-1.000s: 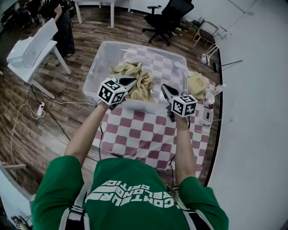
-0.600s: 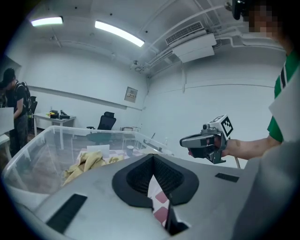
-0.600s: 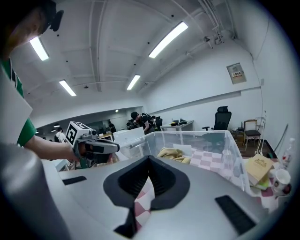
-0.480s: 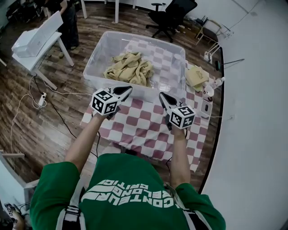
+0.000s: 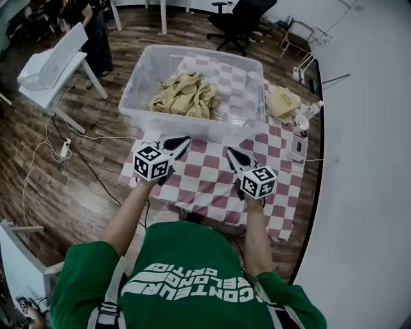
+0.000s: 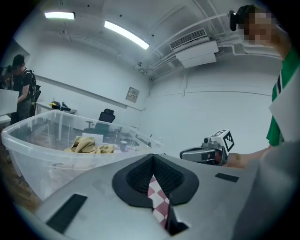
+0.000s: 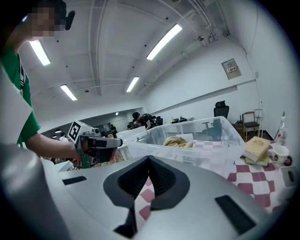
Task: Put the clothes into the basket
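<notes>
Across the far end of the bench (image 5: 212, 187), on its red-and-white checked cloth (image 5: 273, 149), stands the basket (image 5: 137, 96), a clear plastic tub. The clothes (image 5: 185, 96), a crumpled tan heap, lie inside it, in its left half, with nothing of them hanging over the rim.

The left hand-held gripper (image 5: 183, 139) hangs over the cloth just on the near side of the basket, apart from its wall. Its jaws are pressed together and grip nothing; in the left gripper view only a sliver of checked cloth shows below the closed tips. The right hand-held gripper (image 5: 230, 153) is beside it, a little nearer the person, also over bare cloth. Its jaws are likewise closed on nothing. Both point toward the basket, tilted slightly down, with a gap between the two.

Right of the basket, at the bench's edge, lie a tan book (image 5: 282, 103) and a white cup (image 5: 300, 122), with a small bottle (image 5: 314, 109) just beyond.

Off the bench, on the wooden floor, a white table (image 5: 48, 67) stands to the left with a cable (image 5: 77, 138) trailing beneath it, another person (image 5: 90, 29) stands behind that table, and a black chair (image 5: 243, 16) sits beyond the basket.
</notes>
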{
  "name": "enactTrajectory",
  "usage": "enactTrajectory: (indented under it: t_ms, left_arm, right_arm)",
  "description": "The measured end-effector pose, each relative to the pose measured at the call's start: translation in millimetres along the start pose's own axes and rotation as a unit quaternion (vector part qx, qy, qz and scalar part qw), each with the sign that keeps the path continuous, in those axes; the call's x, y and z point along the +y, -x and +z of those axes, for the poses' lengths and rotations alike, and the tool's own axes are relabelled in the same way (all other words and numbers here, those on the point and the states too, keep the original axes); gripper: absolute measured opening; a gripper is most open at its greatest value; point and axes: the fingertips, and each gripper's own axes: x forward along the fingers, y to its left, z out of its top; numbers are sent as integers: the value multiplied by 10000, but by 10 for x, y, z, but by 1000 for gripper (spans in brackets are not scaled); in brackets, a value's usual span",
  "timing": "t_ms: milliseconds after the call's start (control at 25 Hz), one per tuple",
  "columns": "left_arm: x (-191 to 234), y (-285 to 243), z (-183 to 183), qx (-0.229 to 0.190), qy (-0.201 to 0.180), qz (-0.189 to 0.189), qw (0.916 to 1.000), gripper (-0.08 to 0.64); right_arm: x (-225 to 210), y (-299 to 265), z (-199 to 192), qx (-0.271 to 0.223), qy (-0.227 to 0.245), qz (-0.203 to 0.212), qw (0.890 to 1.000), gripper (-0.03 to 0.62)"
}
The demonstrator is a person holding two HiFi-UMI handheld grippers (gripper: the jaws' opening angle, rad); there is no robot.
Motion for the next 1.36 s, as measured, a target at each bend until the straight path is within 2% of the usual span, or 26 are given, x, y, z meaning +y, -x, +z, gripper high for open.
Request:
enactTrajectory:
  t_ms: [320, 1360]
  left_arm:
    - [-28, 41, -185, 52, 127, 20, 9999, 3]
    - [77, 223, -401, 18, 332, 190, 9993, 3]
  right_arm:
    - [5, 57, -190, -10, -221, -53, 9997, 8]
    - [145, -48, -384, 153, -156, 119, 9997, 8]
